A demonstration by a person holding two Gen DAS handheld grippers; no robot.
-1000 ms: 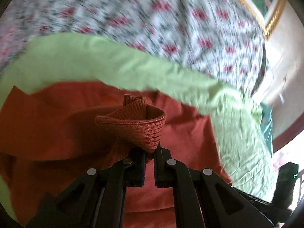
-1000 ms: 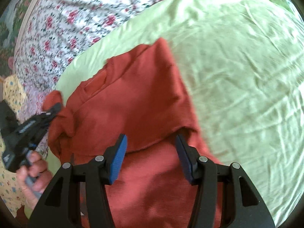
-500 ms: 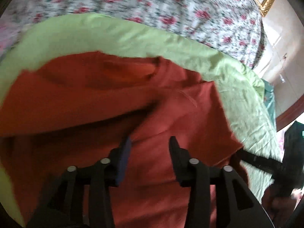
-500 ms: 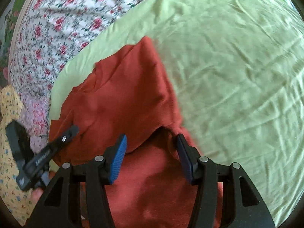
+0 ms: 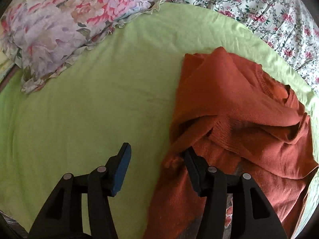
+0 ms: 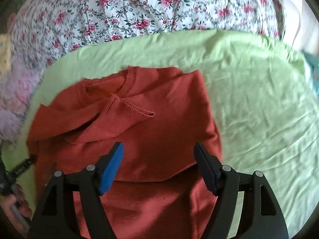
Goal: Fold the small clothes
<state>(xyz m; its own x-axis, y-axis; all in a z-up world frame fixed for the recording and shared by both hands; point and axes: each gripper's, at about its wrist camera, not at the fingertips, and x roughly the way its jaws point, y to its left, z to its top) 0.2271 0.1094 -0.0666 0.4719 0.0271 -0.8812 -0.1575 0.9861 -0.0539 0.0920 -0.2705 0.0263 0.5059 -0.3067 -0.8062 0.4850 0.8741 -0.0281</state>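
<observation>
Left wrist view: left tool [image 5: 156,166] open, empty, over green sheet [image 5: 89,109] at sweater [image 5: 239,109] left edge, right tool [image 6: 158,164] open, empty above sweater lying part-folded on sheet, ribbed cuff [image 6: 127,113] on top, floral quilt [image 6: 139,10] beyond sweater.

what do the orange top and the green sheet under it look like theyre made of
Rust-orange knit sweater: apparently a soft, matte fine knit; the ribbed cuff shows knit rows. Light green bedsheet: probably thin woven cotton or a blend, matte with fine creases.
</observation>
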